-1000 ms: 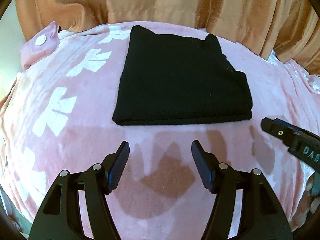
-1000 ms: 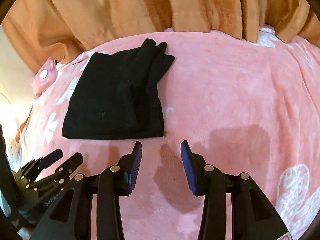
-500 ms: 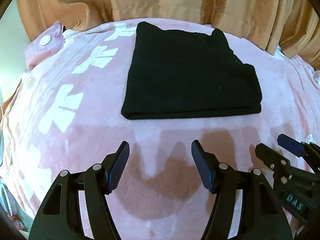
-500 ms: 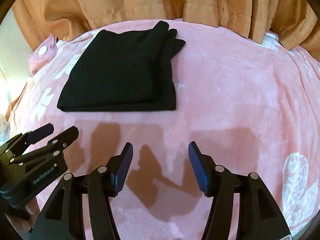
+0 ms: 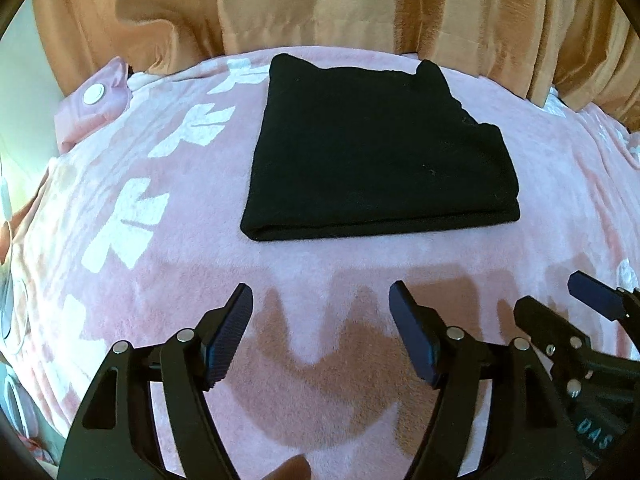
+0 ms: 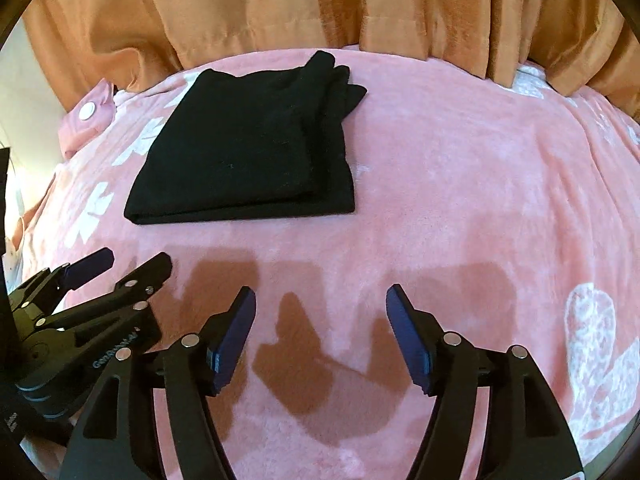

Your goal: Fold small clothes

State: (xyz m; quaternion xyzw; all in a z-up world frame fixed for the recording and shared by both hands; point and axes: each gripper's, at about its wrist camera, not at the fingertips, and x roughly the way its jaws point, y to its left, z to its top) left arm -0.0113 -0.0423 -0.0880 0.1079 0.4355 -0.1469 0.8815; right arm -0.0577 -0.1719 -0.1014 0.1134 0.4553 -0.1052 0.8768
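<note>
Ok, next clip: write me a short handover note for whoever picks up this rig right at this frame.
Left gripper: open, empty, hovering above the pink blanket, short of the garment.
Right gripper: open, empty, hovering beside the left one.
Black garment: lies folded into a flat rectangle on the blanket ahead of both grippers, in front of the orange curtain; neither gripper touches it. From the right wrist view, layered edges show on its right side.
Done: the garment looks folded.
Left: possibly one more fold or tidying the stepped right edge; no other clothes are in view.

Bright light, crisp shadows, fisheye-warped edges
</note>
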